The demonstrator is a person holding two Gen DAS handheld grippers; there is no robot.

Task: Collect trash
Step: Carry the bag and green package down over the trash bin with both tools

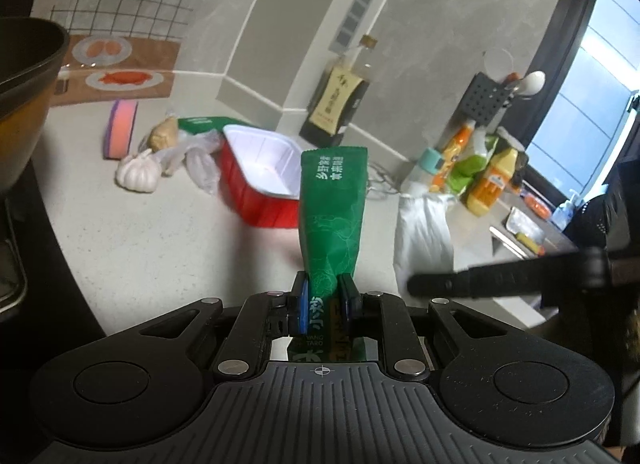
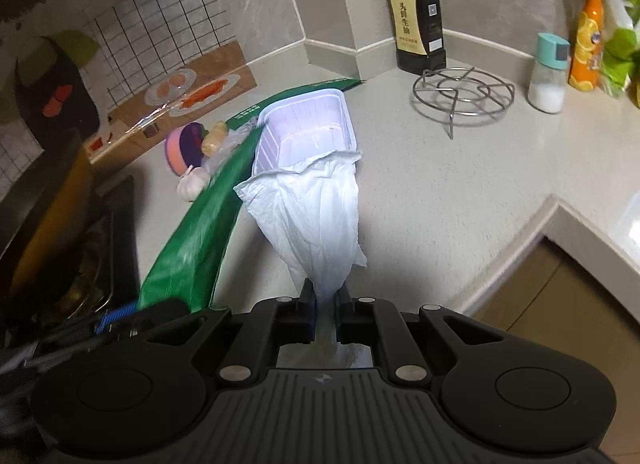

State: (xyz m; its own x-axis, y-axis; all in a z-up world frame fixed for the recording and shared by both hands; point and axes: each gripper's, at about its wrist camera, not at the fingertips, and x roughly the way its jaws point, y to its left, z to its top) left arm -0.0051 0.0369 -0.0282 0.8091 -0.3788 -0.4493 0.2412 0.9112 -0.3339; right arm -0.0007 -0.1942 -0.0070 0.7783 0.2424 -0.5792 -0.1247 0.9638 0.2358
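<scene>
My left gripper [image 1: 325,290] is shut on a green snack wrapper [image 1: 334,207] and holds it upright above the counter. The same wrapper [image 2: 196,240] shows at the left of the right wrist view. My right gripper [image 2: 323,304] is shut on a white plastic bag [image 2: 316,211], which also shows in the left wrist view [image 1: 424,240]. A red food tray with a white inside [image 1: 260,179] lies on the counter behind both; it also shows in the right wrist view [image 2: 308,127]. A second green wrapper [image 1: 200,123] and a clear plastic bag [image 1: 198,159] lie beside the tray.
A garlic bulb [image 1: 138,173], a ginger piece [image 1: 164,133] and a pink sponge [image 1: 120,129] lie at the left. A soy sauce bottle [image 2: 418,11], wire trivet [image 2: 462,91], salt shaker [image 2: 548,73] and orange bottles [image 2: 586,39] stand at the back. A dark pan [image 1: 24,75] sits far left.
</scene>
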